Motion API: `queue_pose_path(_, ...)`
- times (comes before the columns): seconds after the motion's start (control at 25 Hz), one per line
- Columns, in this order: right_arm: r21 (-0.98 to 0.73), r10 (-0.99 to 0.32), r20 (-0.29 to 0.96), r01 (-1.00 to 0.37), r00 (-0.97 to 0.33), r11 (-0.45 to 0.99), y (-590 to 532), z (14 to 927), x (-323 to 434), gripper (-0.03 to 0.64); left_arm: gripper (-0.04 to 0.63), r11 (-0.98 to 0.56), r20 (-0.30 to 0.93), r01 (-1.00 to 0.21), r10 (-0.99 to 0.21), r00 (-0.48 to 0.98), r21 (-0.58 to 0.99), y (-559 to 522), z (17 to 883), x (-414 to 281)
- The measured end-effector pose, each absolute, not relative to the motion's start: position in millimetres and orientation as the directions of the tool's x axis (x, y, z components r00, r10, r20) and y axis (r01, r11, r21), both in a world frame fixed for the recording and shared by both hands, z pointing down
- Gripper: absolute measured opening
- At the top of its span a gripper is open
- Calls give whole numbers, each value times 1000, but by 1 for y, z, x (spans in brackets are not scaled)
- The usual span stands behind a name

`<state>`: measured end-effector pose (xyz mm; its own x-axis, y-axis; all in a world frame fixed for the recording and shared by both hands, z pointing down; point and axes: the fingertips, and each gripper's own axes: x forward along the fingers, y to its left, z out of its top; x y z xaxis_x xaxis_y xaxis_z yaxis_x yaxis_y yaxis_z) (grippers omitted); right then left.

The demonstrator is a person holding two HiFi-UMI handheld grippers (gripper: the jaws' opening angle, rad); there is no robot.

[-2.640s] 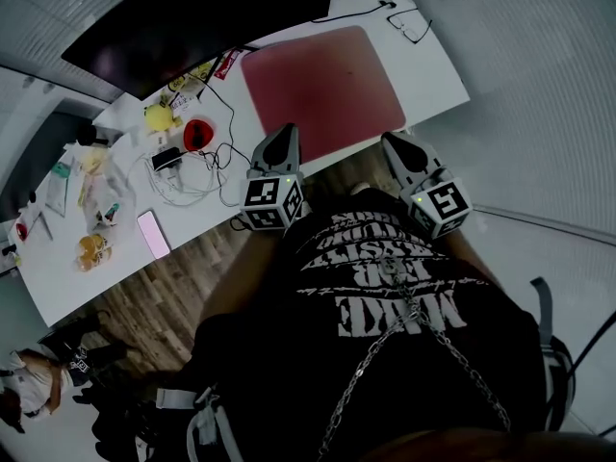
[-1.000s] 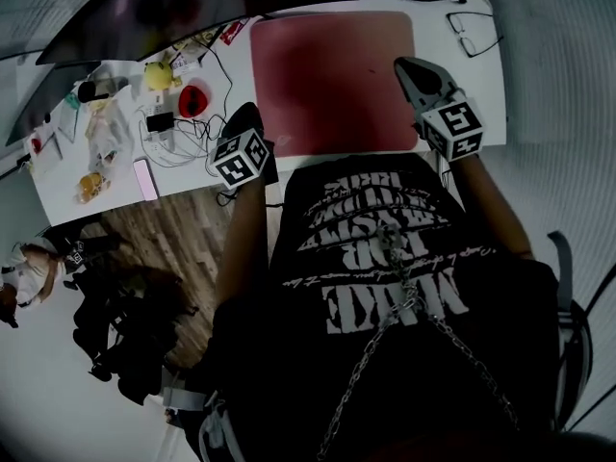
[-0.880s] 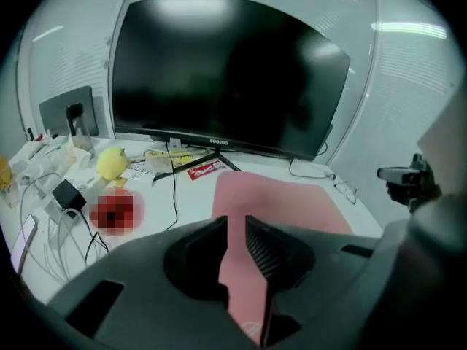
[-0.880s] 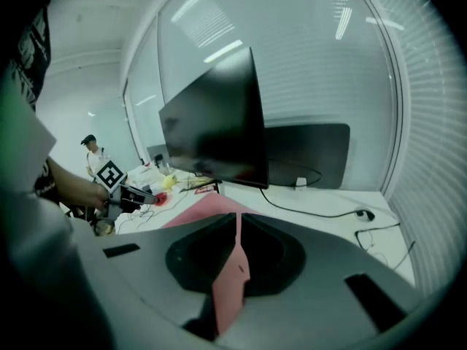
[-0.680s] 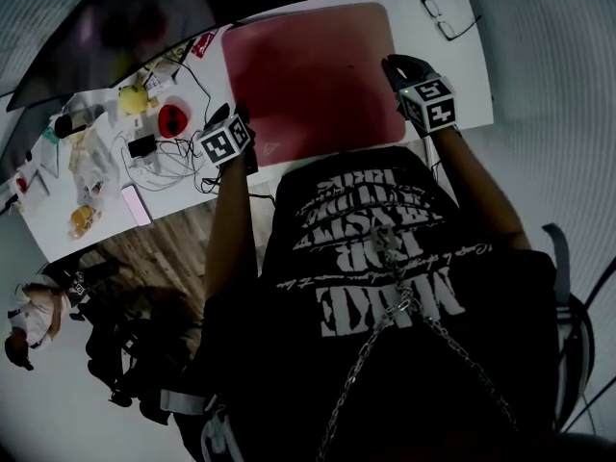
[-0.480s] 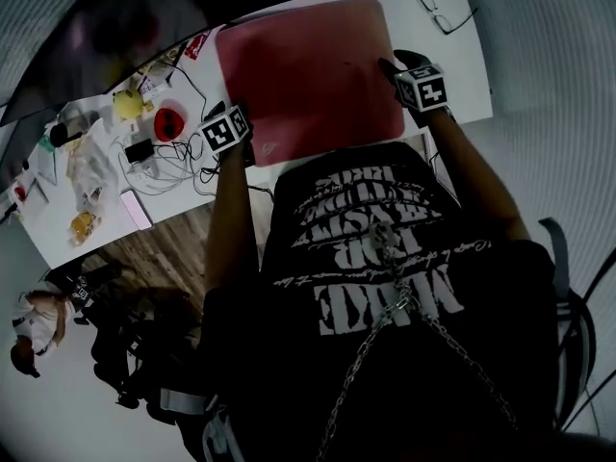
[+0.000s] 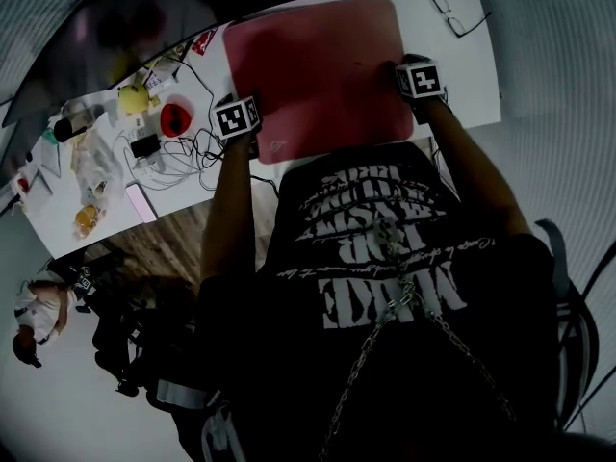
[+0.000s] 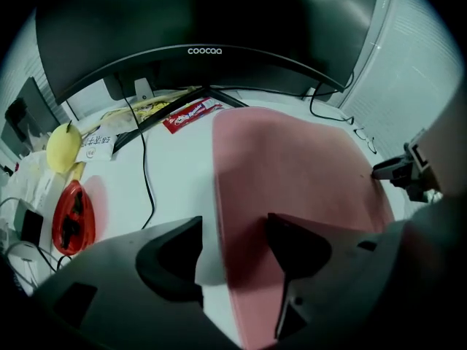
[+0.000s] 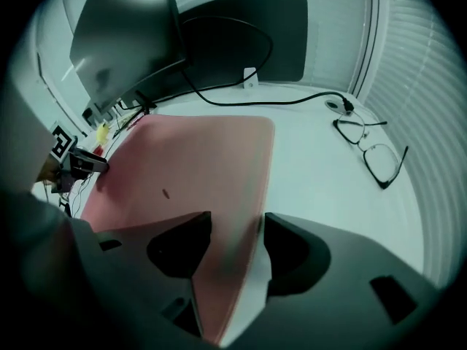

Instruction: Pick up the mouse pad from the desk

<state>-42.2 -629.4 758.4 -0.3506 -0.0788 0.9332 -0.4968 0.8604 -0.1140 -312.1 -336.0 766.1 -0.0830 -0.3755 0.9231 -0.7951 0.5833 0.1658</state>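
The pink mouse pad (image 7: 318, 75) lies on the white bench (image 7: 467, 80), not yet lifted. The left tongs (image 8: 233, 228) have just been opening and stand wide, straddling the pad's left edge without pressing it. The right tongs (image 9: 237, 221), likewise just opened, straddle its right edge. The reach looks done; closing on both edges and raising the pad remain.
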Motion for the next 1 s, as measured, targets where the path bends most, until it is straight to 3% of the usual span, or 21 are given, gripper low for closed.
queue_pose_path(0.16,-107,-67,943,-488,-326,866,-629,761,-43,198,267,584,939,-796,-338,-60,159,-336,768,-310)
queue_pose_path(0.24,-105,-65,942,-471,-330,876,-627,761,-46,182,218,571,946,-808,-320,-55,146,-338,767,-308)
queue_pose_path(0.44,-189,-16,931,-517,-365,835,-606,755,-51,60,187,566,936,-806,-348,-44,173,-340,765,-308)
queue_pose_path(0.56,-278,25,896,-516,-444,810,-599,746,-55,57,146,567,913,-784,-408,-1,253,-340,764,-304)
queue_pose_path(0.64,-366,61,855,-517,-515,774,-590,734,-55,57,58,566,879,-748,-475,47,347,-342,763,-295)
queue_pose_path(1.0,-517,116,729,-433,-674,738,-569,664,-51,57,57,467,723,-676,-676,142,570,-342,703,-273)
